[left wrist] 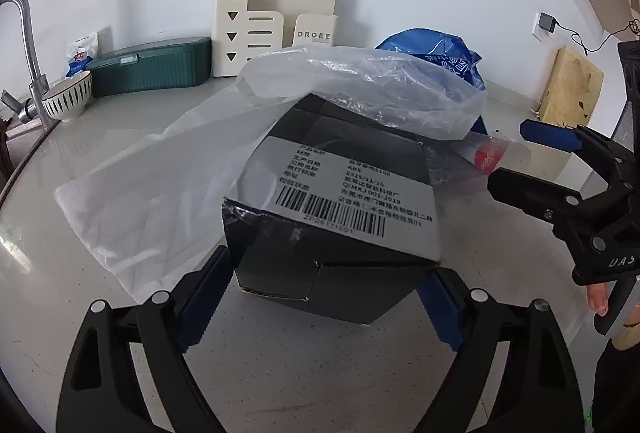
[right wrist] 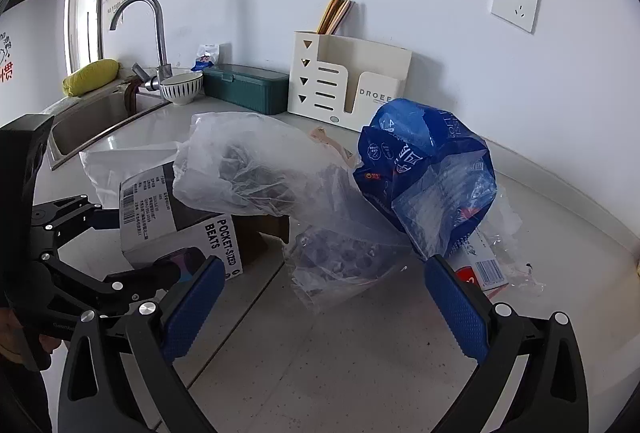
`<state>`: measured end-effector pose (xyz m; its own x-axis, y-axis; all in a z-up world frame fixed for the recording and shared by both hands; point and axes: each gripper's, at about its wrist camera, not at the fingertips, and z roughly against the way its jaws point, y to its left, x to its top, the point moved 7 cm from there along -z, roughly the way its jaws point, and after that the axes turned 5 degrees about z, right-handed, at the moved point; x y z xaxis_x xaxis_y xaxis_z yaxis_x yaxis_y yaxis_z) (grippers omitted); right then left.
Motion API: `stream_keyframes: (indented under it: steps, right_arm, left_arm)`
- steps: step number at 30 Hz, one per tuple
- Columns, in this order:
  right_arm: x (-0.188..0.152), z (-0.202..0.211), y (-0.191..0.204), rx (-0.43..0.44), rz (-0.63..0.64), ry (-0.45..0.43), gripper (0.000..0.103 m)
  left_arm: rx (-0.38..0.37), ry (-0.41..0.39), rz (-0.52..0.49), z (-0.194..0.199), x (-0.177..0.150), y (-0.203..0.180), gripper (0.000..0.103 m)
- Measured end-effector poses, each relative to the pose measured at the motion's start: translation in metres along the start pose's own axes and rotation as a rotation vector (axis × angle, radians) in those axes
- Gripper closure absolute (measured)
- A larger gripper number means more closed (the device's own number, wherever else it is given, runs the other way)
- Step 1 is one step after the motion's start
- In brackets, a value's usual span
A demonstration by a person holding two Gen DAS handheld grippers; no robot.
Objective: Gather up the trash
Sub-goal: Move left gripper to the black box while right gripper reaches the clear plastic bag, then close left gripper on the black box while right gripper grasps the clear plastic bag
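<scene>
A black box with a barcode label lies tilted on the pale counter, between the fingers of my left gripper. Both blue pads touch its sides. The right wrist view shows that box with the left gripper around it. A clear plastic bag drapes over the box's far end, and a blue bag stands behind it. My right gripper is open, with nothing between its fingers, just short of a crumpled clear bag. A red and white packet lies by its right finger.
A sink with a faucet is at the left. Along the wall stand a striped bowl, a green lidded box, a cream organiser and a wooden board. A flat white bag lies left of the box.
</scene>
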<state>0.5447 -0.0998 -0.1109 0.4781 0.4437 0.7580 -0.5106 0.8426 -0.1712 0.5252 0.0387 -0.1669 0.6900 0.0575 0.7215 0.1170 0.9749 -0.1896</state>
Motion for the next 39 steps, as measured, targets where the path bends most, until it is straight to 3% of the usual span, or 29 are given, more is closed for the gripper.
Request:
stream_keyframes:
  steps: [2,7,9,11,18,20,31,34,39]
  right_arm:
    - [-0.001,-0.005,-0.002,0.034,-0.026,0.009,0.002]
    - [-0.002,-0.006,-0.008,0.004,-0.02,-0.023,0.003]
    - [-0.004,-0.007,-0.008,-0.005,-0.014,-0.018,0.01]
    - [-0.006,-0.009,-0.008,-0.014,-0.013,-0.004,0.029]
    - [-0.017,-0.011,-0.014,-0.023,-0.054,0.022,0.043]
    - [-0.019,-0.01,-0.016,-0.021,-0.071,0.024,0.055]
    - [-0.018,-0.008,-0.031,-0.028,-0.163,0.013,0.08]
    - [-0.018,-0.009,-0.037,-0.05,-0.191,0.016,0.094]
    - [-0.018,-0.008,-0.048,-0.065,-0.227,0.011,0.095]
  left_arm:
    - [-0.001,-0.007,-0.001,0.001,0.0,0.001,0.017]
    - [0.008,-0.032,0.026,0.008,-0.002,0.01,0.018]
    - [0.012,-0.039,0.029,0.011,-0.004,0.014,0.018]
    - [0.01,-0.045,0.029,0.016,-0.006,0.016,0.018]
    - [0.0,-0.073,0.033,0.04,-0.018,0.018,0.018]
    - [0.001,-0.08,0.032,0.046,-0.022,0.019,0.018]
    - [-0.016,-0.095,0.045,0.067,-0.028,0.018,0.018]
    - [-0.02,-0.098,0.049,0.071,-0.029,0.019,0.018]
    - [-0.025,-0.097,0.054,0.073,-0.031,0.02,0.018]
